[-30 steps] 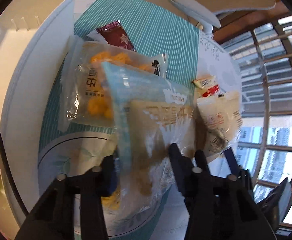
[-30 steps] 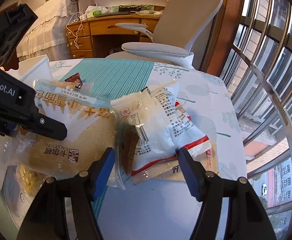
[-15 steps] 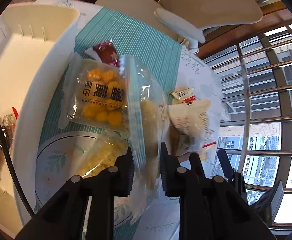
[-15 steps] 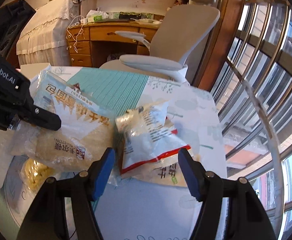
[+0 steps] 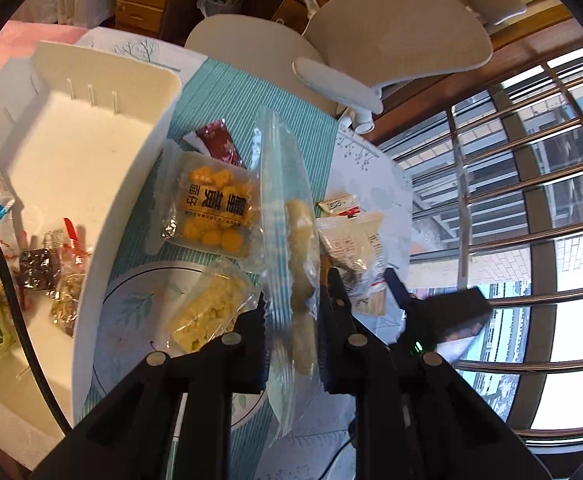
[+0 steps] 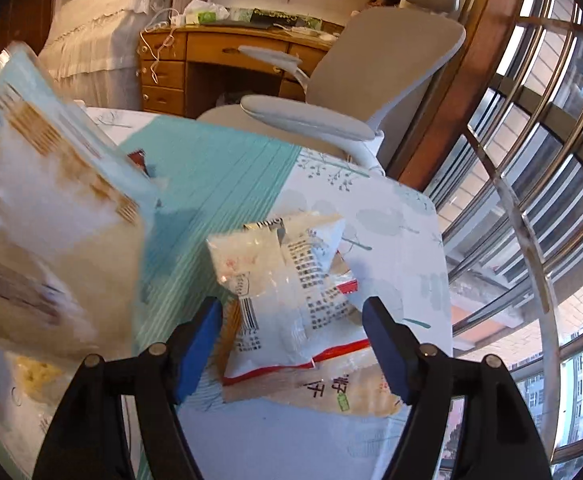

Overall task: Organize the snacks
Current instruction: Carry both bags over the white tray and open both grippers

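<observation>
So the clear blue-edged snack bag (image 5: 291, 240) was pinched edge-on between the left tongs (image 5: 291, 304), held up off the counter (image 5: 371, 184) and standing nearly vertical in the left wrist view. In the right wrist view the same bag (image 6: 51, 240) showed as a big blurry slab over at 9 o'clock.

Right behind it on the teal striped mat (image 5: 251, 100) lay a pack of yellow biscuits (image 5: 215, 208) around 10 o'clock from the tongs, with a dark red packet (image 5: 219, 146) just past that. A pale yellow crumbly pack (image 5: 207, 312) sat on the counter just beside the left finger.

The right tongs (image 6: 291, 332) were spread wide, holding nothing, hovering over a white packet with a red stripe (image 6: 287, 292), which lay on top of a tan one (image 6: 331, 392).

Over at 9 o'clock in the left view was the white bin (image 5: 91, 160), with a few wrapped snacks (image 5: 51, 276) already in it. A grey office chair (image 6: 371, 80) stood at 12 o'clock beyond the counter.
</observation>
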`<action>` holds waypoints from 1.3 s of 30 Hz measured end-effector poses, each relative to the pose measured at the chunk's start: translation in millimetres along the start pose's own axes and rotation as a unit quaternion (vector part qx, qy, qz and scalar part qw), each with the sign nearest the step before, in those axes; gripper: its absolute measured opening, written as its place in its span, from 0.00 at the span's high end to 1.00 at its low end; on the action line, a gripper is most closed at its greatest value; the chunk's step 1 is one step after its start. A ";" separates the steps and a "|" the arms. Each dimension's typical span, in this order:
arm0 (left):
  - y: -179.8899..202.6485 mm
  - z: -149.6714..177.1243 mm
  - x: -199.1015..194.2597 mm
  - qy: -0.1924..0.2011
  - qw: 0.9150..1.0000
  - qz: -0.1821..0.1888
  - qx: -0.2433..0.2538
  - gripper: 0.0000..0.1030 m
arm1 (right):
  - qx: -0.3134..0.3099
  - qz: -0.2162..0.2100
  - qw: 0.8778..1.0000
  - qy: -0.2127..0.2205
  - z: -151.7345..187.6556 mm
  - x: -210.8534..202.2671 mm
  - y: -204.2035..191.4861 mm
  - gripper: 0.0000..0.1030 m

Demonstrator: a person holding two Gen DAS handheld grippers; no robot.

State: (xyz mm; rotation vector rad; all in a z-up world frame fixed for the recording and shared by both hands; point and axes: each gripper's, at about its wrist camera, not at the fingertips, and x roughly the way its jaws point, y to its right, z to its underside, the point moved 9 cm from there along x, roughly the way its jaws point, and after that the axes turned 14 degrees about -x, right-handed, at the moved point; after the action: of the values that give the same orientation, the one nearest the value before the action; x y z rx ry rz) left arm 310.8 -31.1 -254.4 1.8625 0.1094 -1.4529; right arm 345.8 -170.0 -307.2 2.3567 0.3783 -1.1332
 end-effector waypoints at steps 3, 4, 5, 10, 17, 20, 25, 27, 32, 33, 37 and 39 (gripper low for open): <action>-1.7 -0.3 -12.4 0.009 1.000 0.003 -0.002 0.85 | 0.009 0.002 1.000 -0.008 0.6 4.1 3.1 0.30; -3.2 -0.2 -16.2 0.011 1.000 0.004 -0.004 0.85 | 0.012 0.001 1.000 -0.007 -0.2 5.0 4.3 0.34; -4.0 -0.7 -19.5 0.015 1.000 0.005 -0.006 0.85 | 0.014 0.002 1.000 -0.007 -0.4 5.9 5.7 0.40; -10.8 -2.1 -38.4 0.032 0.999 0.011 -0.018 0.85 | 0.011 -0.003 1.000 -0.020 0.6 4.9 2.6 0.48; -17.3 -0.8 -64.7 0.053 0.998 0.022 -0.025 0.84 | 0.043 -0.036 0.998 -0.031 1.5 -6.3 1.1 0.54; -20.2 -0.4 -78.5 0.066 0.997 0.032 -0.025 0.85 | 0.057 -0.061 0.996 -0.033 1.1 -17.2 -2.3 0.54; -23.4 2.4 -105.5 0.094 0.994 0.062 -0.007 0.84 | 0.063 -0.091 0.994 -0.008 -3.5 -47.0 -12.1 0.54; -26.7 3.8 -115.2 0.100 0.992 0.073 -0.005 0.84 | 0.066 -0.094 0.993 -0.003 -4.4 -58.9 -15.5 0.54; -43.6 3.4 -139.2 0.115 0.989 0.089 0.000 0.84 | 0.078 -0.107 0.991 0.008 -8.9 -91.0 -28.4 0.54; -47.2 3.1 -143.1 0.114 0.989 0.092 0.000 0.85 | 0.079 -0.106 0.991 0.010 -10.2 -97.1 -31.9 0.54; -64.0 1.7 -159.1 0.110 0.988 0.103 0.022 0.84 | 0.093 -0.099 0.991 0.015 -16.4 -122.4 -46.4 0.54; -72.5 1.3 -167.8 0.107 0.988 0.102 0.037 0.84 | 0.102 -0.091 0.990 0.016 -18.8 -132.9 -55.0 0.54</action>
State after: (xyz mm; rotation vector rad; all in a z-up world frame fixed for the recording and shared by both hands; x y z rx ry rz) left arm 215.3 81.4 -146.4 2.0215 -0.0318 -1.1299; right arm 251.7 -118.2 -209.8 2.5624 0.5208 -1.2737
